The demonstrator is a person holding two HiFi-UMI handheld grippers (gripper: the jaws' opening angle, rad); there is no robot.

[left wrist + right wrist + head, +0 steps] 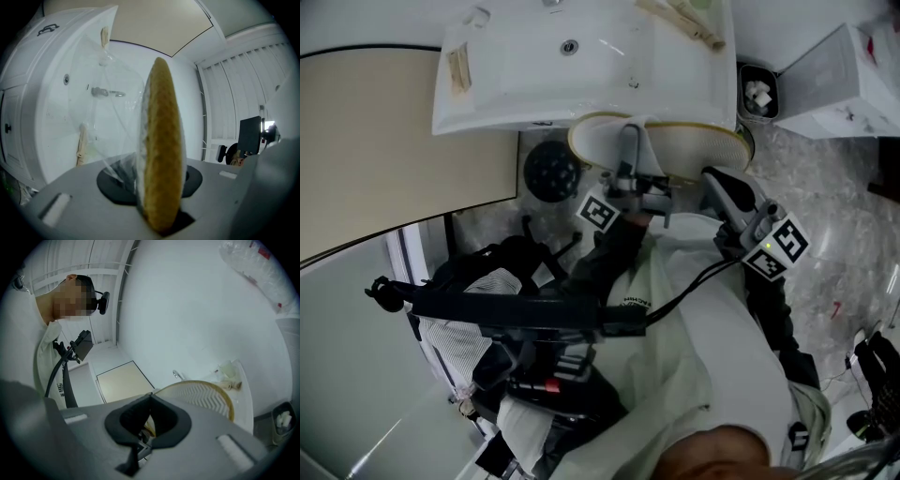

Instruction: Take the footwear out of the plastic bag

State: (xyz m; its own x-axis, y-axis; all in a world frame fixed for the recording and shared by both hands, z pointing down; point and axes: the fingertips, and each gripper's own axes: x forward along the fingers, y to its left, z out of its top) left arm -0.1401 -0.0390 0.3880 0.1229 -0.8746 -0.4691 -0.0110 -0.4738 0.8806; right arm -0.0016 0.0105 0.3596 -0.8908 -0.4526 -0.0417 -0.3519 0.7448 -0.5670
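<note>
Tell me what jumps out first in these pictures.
A tan-edged slipper stands edge-on in the middle of the left gripper view, clamped in the left gripper, with clear plastic bag draped at its left. In the right gripper view, a zigzag-ribbed sole shows just beyond the shut right gripper.

Wear: pale off-white long-sleeved top (703, 347), small dark print on chest. Black cable (694, 281) across front, to a black box (84, 344). Left gripper (154, 183), right gripper (150, 416): grey shells, black jaw pads. 2 marker cubes, black-and-white squares: left cube (598, 214), right cube (780, 246).
</note>
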